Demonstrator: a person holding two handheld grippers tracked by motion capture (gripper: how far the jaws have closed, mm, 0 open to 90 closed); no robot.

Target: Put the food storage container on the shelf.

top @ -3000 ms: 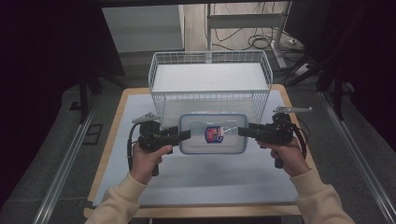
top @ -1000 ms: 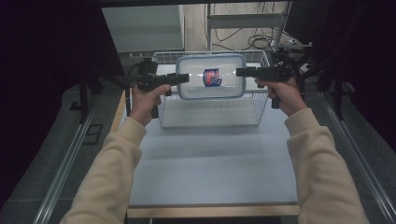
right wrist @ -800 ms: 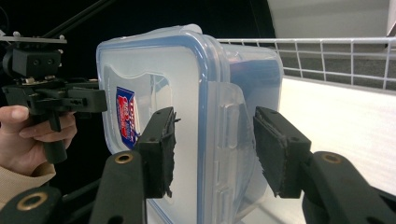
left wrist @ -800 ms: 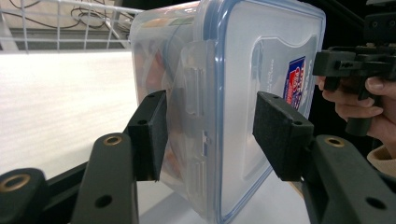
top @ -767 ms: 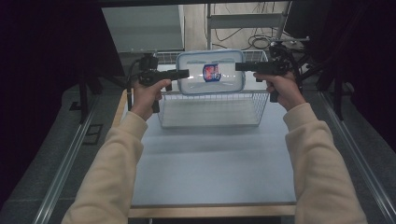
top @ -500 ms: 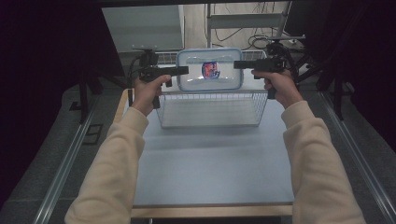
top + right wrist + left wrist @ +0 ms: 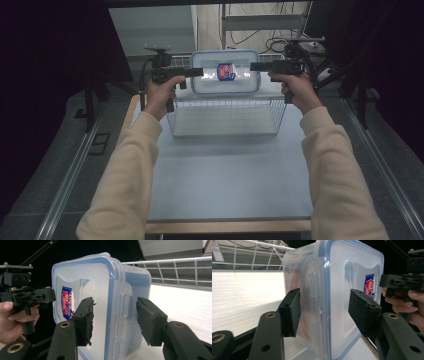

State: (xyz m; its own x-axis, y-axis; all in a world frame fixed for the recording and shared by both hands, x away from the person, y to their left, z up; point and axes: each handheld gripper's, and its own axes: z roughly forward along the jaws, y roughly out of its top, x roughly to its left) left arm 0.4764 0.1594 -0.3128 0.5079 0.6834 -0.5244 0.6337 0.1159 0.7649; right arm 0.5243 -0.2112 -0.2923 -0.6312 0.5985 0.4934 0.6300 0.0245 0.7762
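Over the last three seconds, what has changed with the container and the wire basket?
The lidded plastic container, held between the left gripper and right gripper, was lifted off the table and carried forward, up above the wire basket. Neither gripper let go. The basket itself stayed in place.

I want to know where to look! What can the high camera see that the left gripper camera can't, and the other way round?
The high view alone shows both cream sleeves, the blue-grey table top and the whole wire basket. The left gripper view alone shows, close up, the side latch of the clear lidded container between the left tongs and their foam pads. Both show the container, its red and blue label, and the right tongs at its other end.
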